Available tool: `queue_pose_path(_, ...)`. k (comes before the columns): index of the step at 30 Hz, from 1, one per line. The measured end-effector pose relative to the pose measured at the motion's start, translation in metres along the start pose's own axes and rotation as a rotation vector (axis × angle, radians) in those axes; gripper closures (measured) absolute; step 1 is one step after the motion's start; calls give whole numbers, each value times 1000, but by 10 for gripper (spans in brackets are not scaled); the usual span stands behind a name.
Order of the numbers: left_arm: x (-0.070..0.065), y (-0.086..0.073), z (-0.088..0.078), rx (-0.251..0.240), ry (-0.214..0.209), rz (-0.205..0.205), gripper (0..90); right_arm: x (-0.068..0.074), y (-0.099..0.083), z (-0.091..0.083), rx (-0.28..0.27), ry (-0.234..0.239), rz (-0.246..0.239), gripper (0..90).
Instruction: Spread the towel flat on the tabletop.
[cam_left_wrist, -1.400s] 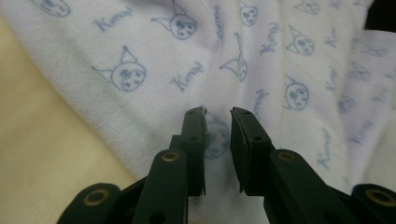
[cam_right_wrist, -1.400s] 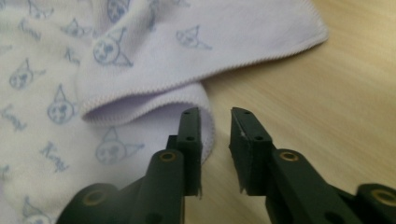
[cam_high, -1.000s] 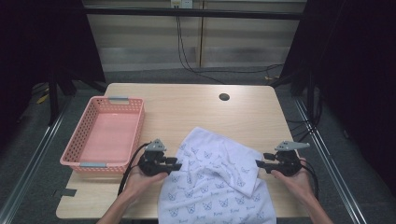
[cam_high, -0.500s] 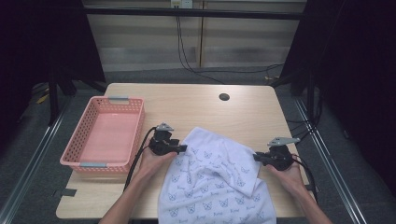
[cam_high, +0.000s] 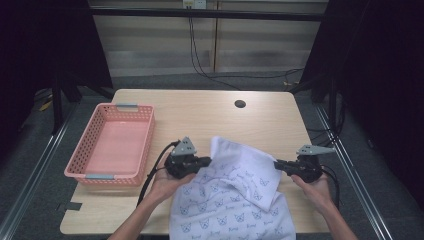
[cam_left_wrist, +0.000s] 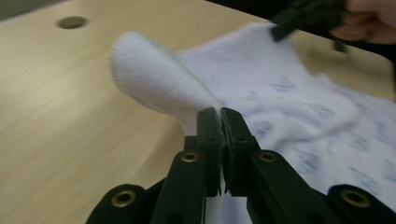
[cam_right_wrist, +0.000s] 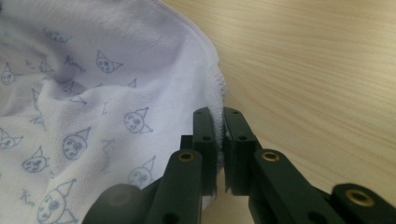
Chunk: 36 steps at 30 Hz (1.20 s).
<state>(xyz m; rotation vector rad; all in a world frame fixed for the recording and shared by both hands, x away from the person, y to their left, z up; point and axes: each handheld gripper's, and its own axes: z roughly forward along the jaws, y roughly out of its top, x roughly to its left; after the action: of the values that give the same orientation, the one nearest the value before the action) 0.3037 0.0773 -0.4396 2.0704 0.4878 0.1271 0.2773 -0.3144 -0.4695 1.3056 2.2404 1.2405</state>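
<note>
Two grippers are clenched on opposite edges of the cat-print towel (cam_high: 235, 195): the left gripper (cam_high: 202, 161) pinches its left edge, the right gripper (cam_high: 278, 165) its right. Between them the towel lies rumpled on the worktop (cam_high: 200, 112), its long axis running toward the person, the pink basket (cam_high: 112, 145) well left.

Both forearms come in from the near edge, angled inward. The left hand (cam_high: 167, 181) cradles the left gripper (cam_high: 206, 161), pointing toward the right, and its fingers (cam_left_wrist: 208, 128) have just been closing, now clamped together. The right hand (cam_high: 314, 186) holds the right gripper (cam_high: 276, 164) pointing left, fingers (cam_right_wrist: 204, 130) likewise pinched shut, grey plate riding on top.
</note>
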Motion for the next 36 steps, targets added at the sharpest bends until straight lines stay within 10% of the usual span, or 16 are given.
queue_pose_path(6,-30,-19,35,145,-103,63,815,4,-5,-1,35,-5,-12,852)
queue_pose_path(11,-37,-22,44,191,-187,29,646,1,-12,-5,48,-21,-1,850)
queue_pose_path(19,11,-13,12,-19,-132,-125,709,-3,-11,-5,40,-27,2,848)
queue_pose_path(23,33,-22,24,54,-44,-209,737,-3,-10,-4,43,-26,-1,847)
queue_pose_path(30,40,-19,48,75,-94,-249,447,-2,-9,-4,42,-23,2,844)
queue_pose_path(36,17,1,68,120,-146,-139,790,-3,-7,-6,28,-19,-4,845)
